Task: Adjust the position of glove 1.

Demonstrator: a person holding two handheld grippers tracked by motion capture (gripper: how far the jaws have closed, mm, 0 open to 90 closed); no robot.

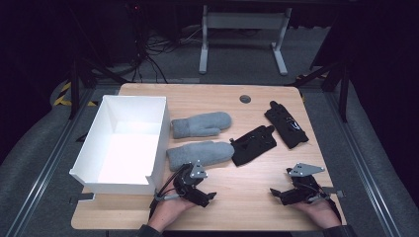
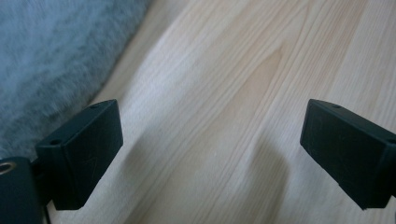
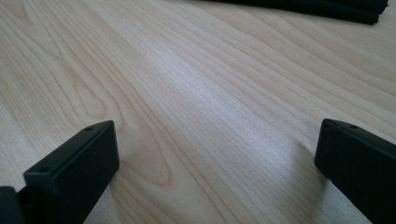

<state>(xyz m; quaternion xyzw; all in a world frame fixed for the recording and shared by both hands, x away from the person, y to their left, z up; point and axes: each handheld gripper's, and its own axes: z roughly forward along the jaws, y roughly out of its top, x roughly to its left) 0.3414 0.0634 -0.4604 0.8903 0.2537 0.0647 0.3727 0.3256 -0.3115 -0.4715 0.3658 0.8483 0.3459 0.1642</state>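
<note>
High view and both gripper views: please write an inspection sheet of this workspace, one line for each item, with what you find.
Surface: wooden table, bare between the things, with a round grommet near the far edge.
Job's things: two grey mittens, the nearer mitten and the farther mitten, lie right of the white box, which is open; two black gloves, one beside the nearer mitten and one farther right.
Clutter: nothing seen.
Grippers: left gripper open, over bare wood beside the nearer mitten; right gripper open, over bare wood.
Cables: a cable trails from the left gripper; loose wires lie on the floor beyond the table.
Surroundings: dark room, grey floor, white desk frame behind.
</note>
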